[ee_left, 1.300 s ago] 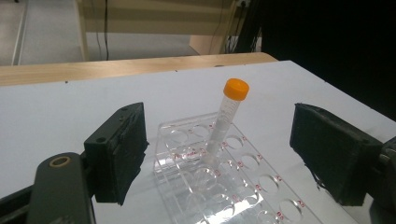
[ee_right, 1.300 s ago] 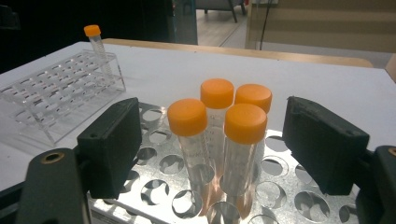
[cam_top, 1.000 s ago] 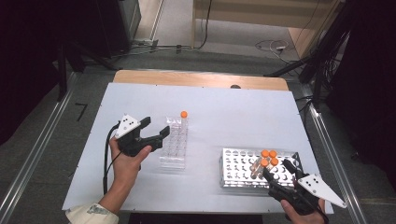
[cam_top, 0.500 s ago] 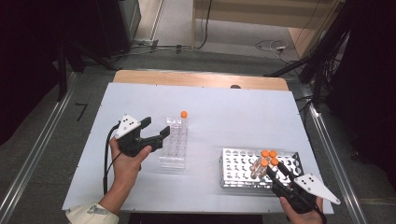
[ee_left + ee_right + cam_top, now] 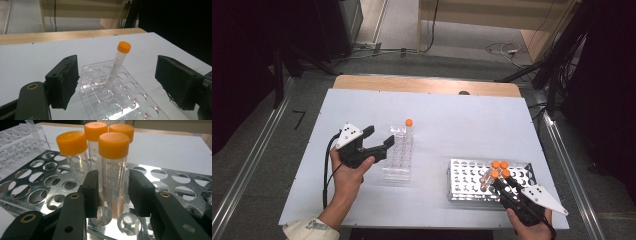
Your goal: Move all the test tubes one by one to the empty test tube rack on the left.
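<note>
right gripper [image 5: 113, 192]: at the near edge of the metal tube rack [image 5: 467, 172], jaws on either side of the nearest orange-capped tube [image 5: 113, 167]. They have just been closing. In the right gripper view a thin gap shows on each side of the tube wall, so the pads look not quite pressed on it (close call).
gripped-at tube: upright in a near-row hole of the metal rack, cap above the jaw tips; the jaws sit at mid-body, below the cap.
other tubes in metal rack: three more orange-capped tubes [image 5: 72, 152] stand just behind and beside it, clustered at the rack's near right part in the high view [image 5: 499, 167].
left gripper [image 5: 377, 145]: held in the person's left hand [image 5: 347, 172], just left of the clear plastic rack [image 5: 398, 157], jaws wide apart with nothing between the pads (the rack lies in front of them in the left gripper view).
clear rack: lies flat on the white table [image 5: 452, 120], well apart from the metal rack, to its left.
single tube [image 5: 117, 63]: one orange-capped tube in a far-row hole of the clear rack, leaning slightly.
right hand [image 5: 532, 231]: at the table's near edge, holding the right gripper.
</note>
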A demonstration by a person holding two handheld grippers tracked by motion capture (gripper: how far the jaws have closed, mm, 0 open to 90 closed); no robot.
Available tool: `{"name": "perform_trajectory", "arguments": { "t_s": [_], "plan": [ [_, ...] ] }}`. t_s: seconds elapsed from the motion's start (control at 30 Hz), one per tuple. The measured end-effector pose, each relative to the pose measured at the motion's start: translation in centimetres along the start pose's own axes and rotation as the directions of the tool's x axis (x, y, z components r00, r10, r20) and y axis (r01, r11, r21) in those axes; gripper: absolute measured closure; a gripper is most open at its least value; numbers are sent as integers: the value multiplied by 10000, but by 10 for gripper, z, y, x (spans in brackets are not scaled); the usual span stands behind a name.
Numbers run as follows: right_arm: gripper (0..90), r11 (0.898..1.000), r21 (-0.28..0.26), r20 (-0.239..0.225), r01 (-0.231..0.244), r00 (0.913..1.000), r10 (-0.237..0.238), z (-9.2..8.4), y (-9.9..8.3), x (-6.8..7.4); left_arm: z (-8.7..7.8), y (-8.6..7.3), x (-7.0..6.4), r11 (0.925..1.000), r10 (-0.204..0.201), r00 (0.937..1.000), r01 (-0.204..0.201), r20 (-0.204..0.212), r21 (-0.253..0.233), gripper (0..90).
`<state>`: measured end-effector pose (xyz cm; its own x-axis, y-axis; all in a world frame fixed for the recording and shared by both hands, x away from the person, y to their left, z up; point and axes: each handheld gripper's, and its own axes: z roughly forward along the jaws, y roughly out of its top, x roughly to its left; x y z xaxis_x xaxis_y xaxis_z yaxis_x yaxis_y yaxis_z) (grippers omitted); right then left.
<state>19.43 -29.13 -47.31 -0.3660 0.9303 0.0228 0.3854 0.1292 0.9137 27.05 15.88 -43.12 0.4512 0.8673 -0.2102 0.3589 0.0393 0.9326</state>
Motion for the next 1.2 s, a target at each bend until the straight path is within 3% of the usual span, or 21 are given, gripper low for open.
{"name": "perform_trajectory", "arguments": {
  "t_s": [0.23,0.73,1.2],
  "plan": [
    [708,9999,-52,-24,150,9999,-150,0,0,2,0,0,0,10000,3,10000,-3,19,0,196],
    [716,9973,-665,-181,-298,9994,287,-10,10,0,0,0,0,10000,-72,10000,72,51,-11,196],
    [716,9914,-1292,-125,-203,9997,189,-26,29,1,0,0,0,10000,2,9999,-2,137,-17,183]
  ]
}}
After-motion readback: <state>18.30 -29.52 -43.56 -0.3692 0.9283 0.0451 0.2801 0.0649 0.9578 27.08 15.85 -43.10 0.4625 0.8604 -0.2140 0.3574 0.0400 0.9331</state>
